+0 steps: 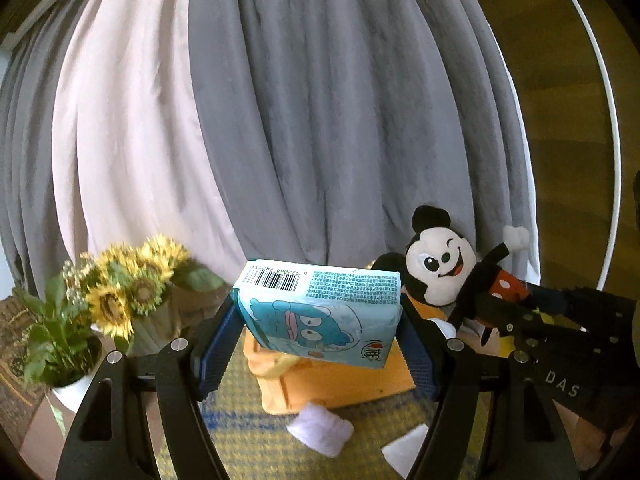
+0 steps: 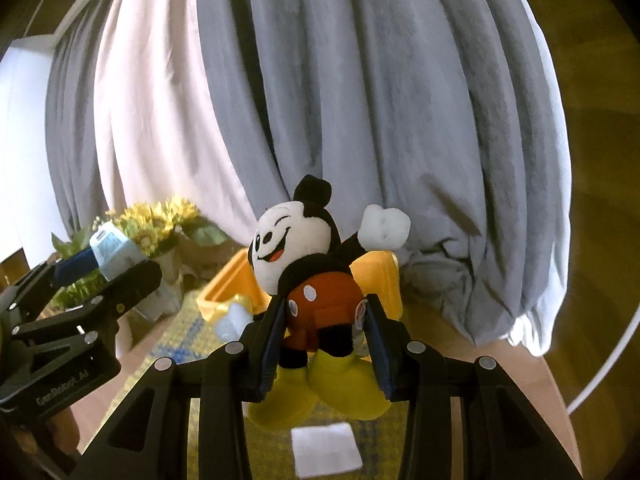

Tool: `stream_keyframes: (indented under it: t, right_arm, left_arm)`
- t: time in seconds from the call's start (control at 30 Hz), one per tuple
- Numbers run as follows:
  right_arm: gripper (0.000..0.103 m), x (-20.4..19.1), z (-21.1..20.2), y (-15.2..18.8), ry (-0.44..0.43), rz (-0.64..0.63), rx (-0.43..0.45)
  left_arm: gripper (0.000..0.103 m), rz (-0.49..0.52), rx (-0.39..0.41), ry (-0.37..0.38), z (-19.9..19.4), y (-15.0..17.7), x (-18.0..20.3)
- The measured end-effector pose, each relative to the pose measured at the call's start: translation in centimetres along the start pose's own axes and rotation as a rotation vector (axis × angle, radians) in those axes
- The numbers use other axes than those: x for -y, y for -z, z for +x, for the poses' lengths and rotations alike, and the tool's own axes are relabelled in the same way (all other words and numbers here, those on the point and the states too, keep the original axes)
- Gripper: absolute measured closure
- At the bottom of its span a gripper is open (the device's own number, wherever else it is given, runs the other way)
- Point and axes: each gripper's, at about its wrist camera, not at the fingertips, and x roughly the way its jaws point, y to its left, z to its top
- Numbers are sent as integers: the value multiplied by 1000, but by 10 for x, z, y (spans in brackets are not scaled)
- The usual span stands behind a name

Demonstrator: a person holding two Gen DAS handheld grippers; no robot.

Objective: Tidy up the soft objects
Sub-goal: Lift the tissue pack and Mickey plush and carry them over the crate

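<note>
Plush mouse (image 2: 316,280) clamped between right jaws, apparently airborne.

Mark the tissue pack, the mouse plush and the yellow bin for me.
tissue pack (image 1: 320,312): left wrist view, printed front face.
mouse plush (image 2: 320,292): right wrist view, red shorts.
yellow bin (image 1: 352,384): left wrist view, front wall.

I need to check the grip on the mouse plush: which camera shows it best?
The right wrist view: the mouse plush sits centred, the right gripper clamped on its red shorts, yellow feet hanging below. The left wrist view shows only its head and arm beside the tissue pack; the grip is hidden.
</note>
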Motion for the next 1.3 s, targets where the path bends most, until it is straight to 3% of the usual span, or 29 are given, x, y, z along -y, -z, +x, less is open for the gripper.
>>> stream_keyframes:
  t: [0.57,0.9,1.3]
  right_arm:
    - [63,3,57,-45,-34,-65,71]
    - [63,5,118,-62,-54,-165,34]
    - [63,12,186,-50,-112,-203,-106]
  left_arm:
    - [30,5,48,-80,57,-30,-13]
    - [30,-7,-36,-102,119,-26,-20]
    - [30,-4,-157,-108,185,-2,-24]
